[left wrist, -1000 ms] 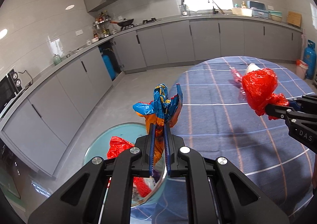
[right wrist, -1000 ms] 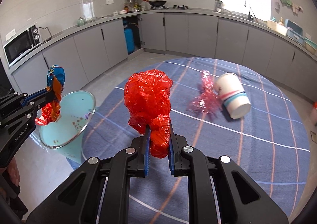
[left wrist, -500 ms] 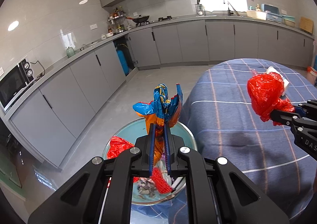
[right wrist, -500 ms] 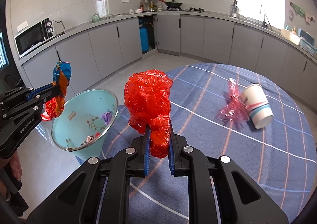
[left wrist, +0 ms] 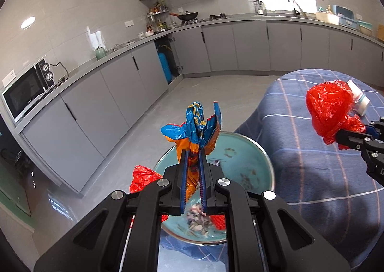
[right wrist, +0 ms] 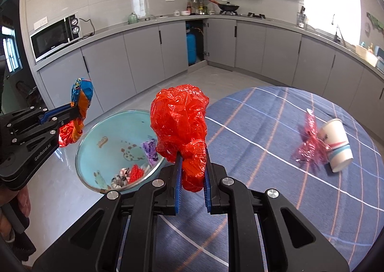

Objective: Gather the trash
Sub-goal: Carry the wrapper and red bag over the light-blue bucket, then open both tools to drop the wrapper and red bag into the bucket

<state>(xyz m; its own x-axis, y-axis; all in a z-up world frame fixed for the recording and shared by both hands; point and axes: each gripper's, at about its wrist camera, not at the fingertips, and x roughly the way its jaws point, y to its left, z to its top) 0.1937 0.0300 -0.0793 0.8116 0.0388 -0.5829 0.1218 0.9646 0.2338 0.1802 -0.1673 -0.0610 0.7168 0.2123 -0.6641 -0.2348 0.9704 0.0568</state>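
A round table under a blue plaid cloth (right wrist: 276, 163) fills the right. Left of its edge stands a teal trash bin (right wrist: 100, 151) holding scraps. The right gripper (right wrist: 192, 171) clamps a crumpled red plastic bag (right wrist: 180, 123) beside the bin; the left gripper (left wrist: 193, 168) pinches a blue-and-orange snack wrapper (left wrist: 194, 127) above it. A paper cup (right wrist: 336, 144) and pink wrapper (right wrist: 309, 144) lie touching, far right.

Both units identical: left matte-black plastic two-finger gripper (left wrist: 193, 163) and right matte-black plastic two-finger gripper (right wrist: 192, 171), each with ribbed blue finger pads (right wrist: 177, 183), silver round screw heads (left wrist: 223, 181) at linkage pivots, triangular cutouts in the arms. White "GenRobot.AI" lettering (right wrist: 42, 152) on the left body. Bare skin of the person's hand (right wrist: 22, 202) behind it.
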